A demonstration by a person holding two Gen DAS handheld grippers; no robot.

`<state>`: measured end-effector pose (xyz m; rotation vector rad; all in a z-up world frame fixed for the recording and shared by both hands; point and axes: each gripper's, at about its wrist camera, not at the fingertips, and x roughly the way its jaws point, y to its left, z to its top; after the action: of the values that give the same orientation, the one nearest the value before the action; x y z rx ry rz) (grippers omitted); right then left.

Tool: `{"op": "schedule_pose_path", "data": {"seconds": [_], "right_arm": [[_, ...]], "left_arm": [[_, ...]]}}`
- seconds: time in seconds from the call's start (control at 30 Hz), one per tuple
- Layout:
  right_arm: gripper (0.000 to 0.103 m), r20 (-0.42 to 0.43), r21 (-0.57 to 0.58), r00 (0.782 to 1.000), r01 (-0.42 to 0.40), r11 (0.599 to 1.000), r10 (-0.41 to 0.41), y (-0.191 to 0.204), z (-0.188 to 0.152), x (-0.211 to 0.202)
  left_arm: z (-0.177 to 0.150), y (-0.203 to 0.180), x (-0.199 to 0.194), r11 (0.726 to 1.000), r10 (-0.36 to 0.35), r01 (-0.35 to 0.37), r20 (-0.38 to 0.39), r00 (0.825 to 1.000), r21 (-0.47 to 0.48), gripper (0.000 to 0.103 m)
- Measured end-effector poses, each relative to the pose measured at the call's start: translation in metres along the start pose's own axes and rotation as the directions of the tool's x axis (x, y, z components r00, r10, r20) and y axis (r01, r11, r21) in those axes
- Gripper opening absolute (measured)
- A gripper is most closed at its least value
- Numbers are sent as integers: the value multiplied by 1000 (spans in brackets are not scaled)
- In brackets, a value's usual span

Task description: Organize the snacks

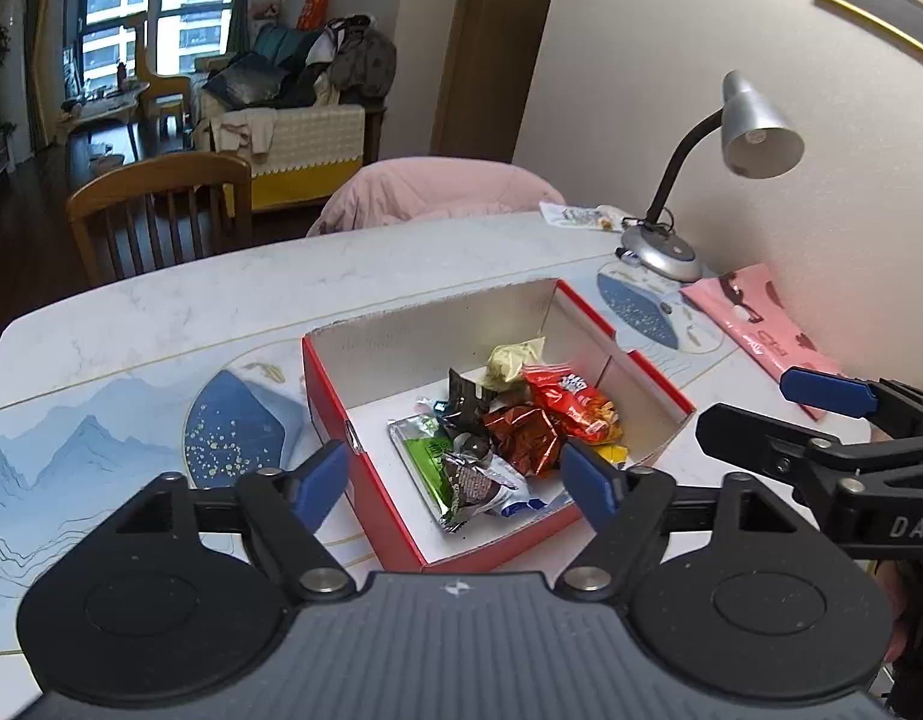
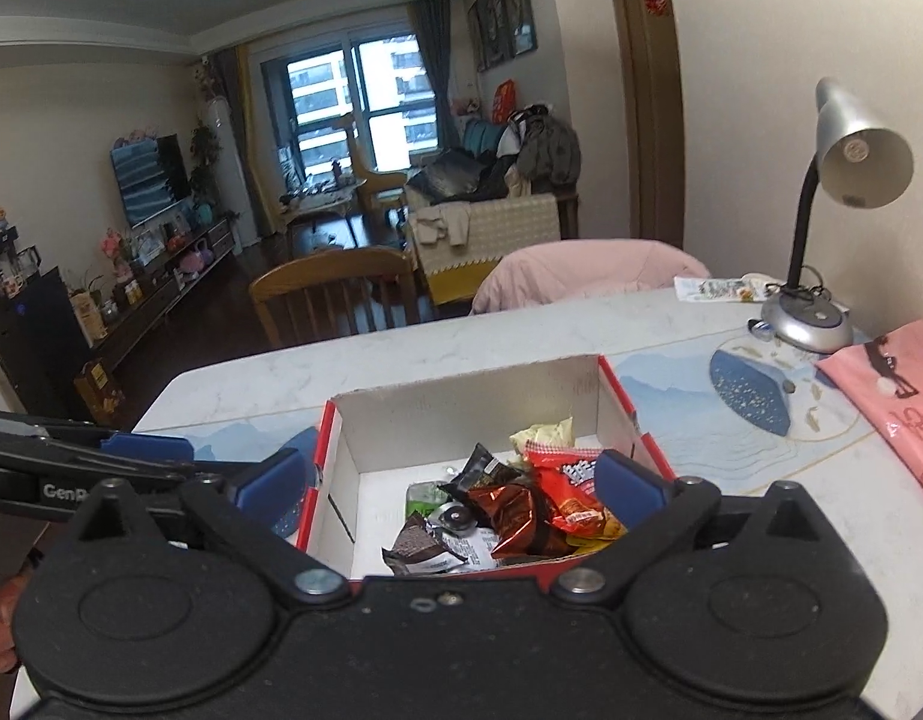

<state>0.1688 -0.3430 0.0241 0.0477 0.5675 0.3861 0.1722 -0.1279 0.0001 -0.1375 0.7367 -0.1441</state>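
Both tools, left (image 1: 455,480) and right (image 2: 449,486), agape, empty, above red cardboard box (image 1: 653,372) of crinkly foil snacks (image 1: 521,432); steel lamp (image 1: 755,126) beside on marble table (image 1: 161,300).

Red cardboard box (image 1: 365,480), white inside, open-topped, flat on the table. Inside, heaped toward the near right corner: red crisp packet (image 1: 572,399), crumpled copper-red wrapper (image 1: 521,435), dark brown wrappers (image 1: 467,402), green-and-silver sachet (image 1: 425,453), pale yellow packet (image 1: 515,360).
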Motion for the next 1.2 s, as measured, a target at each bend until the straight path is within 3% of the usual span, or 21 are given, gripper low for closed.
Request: {"op": "schedule_pose_path", "data": {"seconds": [0.07, 0.47, 0.7, 1.2], "right_arm": [[103, 9, 16, 1000, 8, 1000, -8, 1, -1, -4], [103, 34, 83, 999, 33, 996, -36, 8, -17, -21], [103, 49, 110, 996, 64, 992, -70, 5, -23, -25], [103, 39, 115, 998, 50, 992, -54, 6, -22, -19]], "left_arm": [[-2, 0, -7, 1000, -11, 11, 13, 1000, 8, 88], [-11, -6, -23, 999, -42, 41, 34, 999, 30, 88], [-17, -7, -24, 999, -33, 33, 32, 999, 23, 88], [-18, -3, -23, 1000, -1, 1, 43, 999, -18, 88]]}}
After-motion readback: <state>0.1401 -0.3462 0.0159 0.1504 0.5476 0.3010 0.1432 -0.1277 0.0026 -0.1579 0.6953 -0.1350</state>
